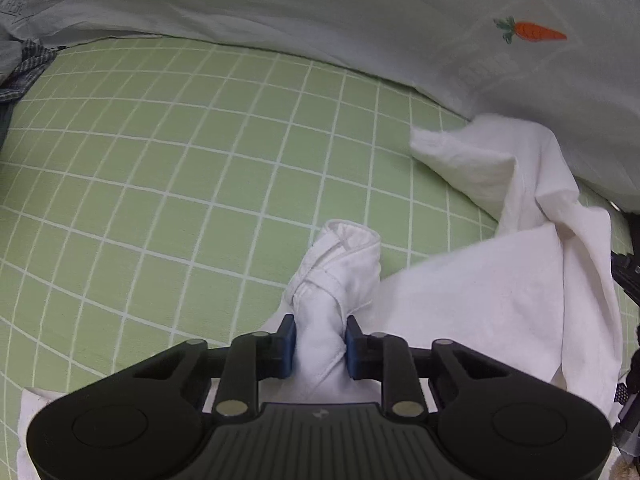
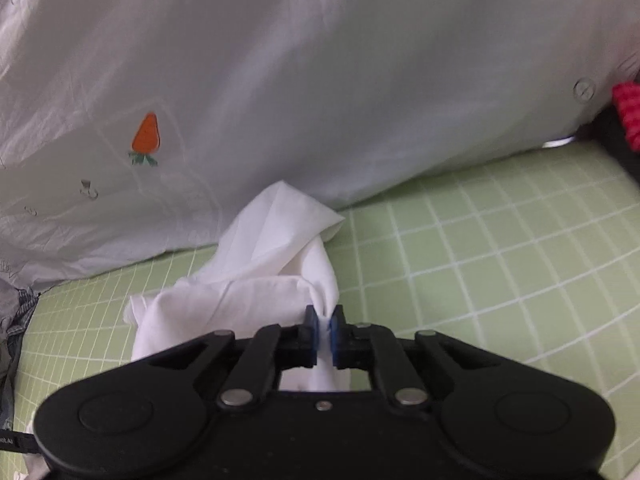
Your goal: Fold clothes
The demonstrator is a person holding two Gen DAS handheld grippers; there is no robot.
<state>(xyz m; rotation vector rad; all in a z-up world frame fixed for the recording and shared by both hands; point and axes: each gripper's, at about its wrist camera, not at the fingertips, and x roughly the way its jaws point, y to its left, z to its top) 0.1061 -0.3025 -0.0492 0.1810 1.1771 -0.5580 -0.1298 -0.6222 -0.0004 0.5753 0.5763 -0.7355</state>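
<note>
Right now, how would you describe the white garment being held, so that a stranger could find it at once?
Start from the green bed sheet with a white grid, below the big pale quilt with an orange carrot. The white garment lies crumpled on that sheet. Unlike the quilt, it is plain bright white, unprinted, and pinched by both grippers: left gripper, right gripper.

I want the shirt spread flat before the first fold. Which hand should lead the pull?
Probably the right. The right gripper pinches a thin edge of the white shirt, with open green mat beside it. The left gripper clamps a thick twisted bunch, likelier to stay tangled.
</note>
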